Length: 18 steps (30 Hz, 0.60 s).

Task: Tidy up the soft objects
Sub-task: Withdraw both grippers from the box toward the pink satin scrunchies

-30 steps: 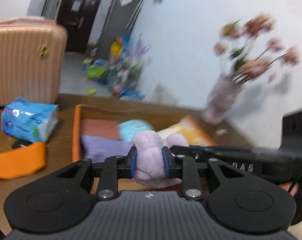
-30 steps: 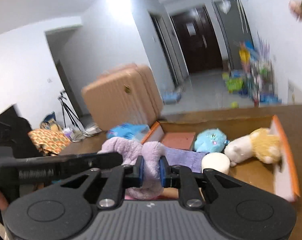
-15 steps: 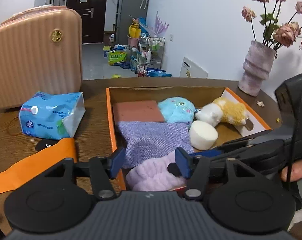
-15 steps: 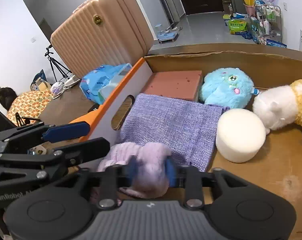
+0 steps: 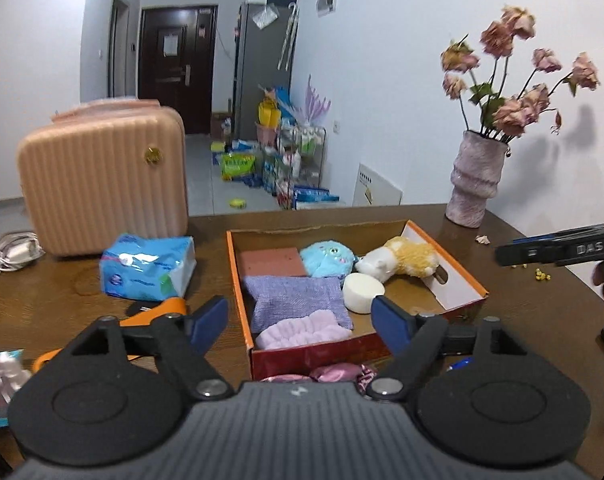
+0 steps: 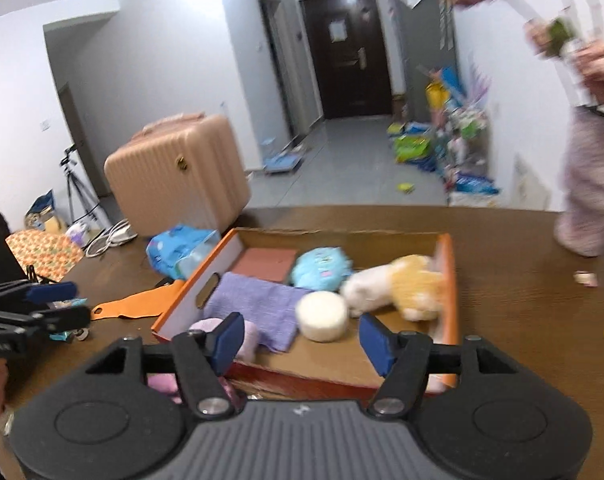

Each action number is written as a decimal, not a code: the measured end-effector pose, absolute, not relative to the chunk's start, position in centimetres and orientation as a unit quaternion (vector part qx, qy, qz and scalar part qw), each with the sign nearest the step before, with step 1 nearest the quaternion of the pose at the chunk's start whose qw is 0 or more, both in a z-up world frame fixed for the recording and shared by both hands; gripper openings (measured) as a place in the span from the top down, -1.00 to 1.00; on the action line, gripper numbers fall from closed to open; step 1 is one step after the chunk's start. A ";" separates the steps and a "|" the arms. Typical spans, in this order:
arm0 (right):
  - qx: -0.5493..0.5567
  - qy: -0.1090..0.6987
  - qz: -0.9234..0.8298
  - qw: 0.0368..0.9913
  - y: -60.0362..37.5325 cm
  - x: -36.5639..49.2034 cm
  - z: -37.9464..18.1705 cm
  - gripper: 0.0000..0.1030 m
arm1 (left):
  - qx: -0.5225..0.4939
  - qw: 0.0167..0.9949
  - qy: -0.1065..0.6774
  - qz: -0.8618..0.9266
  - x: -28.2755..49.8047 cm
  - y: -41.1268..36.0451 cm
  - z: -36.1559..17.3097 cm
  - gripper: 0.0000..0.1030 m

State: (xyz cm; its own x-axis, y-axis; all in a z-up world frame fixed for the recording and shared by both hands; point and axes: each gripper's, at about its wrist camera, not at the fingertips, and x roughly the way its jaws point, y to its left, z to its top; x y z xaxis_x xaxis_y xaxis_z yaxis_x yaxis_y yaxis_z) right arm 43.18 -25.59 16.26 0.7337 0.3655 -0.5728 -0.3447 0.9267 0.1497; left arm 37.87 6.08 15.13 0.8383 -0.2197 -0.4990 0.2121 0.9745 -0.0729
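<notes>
On a brown table (image 5: 522,312), the left gripper (image 5: 299,322) and right gripper (image 6: 297,342) hang with jaws wide, just opened and empty. A lilac fluffy headband (image 5: 302,334) lies at the orange box's (image 5: 462,276) near end, against a purple cloth (image 5: 293,300); the right gripper's pad partly hides it. Pink items below the box front are cut off; vase and flowers blur at right

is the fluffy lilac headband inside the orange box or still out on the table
Inside. The lilac headband lies in the orange box at its near wall, overlapping the purple cloth; neither gripper touches it.
</notes>
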 end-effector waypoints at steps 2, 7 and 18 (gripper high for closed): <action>0.019 0.303 0.187 0.934 -26.7 41.4 17.0 -0.24 | -0.006 0.960 0.257 -0.109 36.5 6.0 15.8 -0.57; 0.018 0.278 0.190 0.941 -27.6 37.8 18.6 -0.24 | -0.003 0.966 0.234 -0.108 32.7 5.3 17.5 -0.59; -0.011 0.223 0.202 0.954 -27.7 27.7 16.2 -0.25 | 0.003 0.977 0.188 -0.106 21.8 3.7 14.8 -0.63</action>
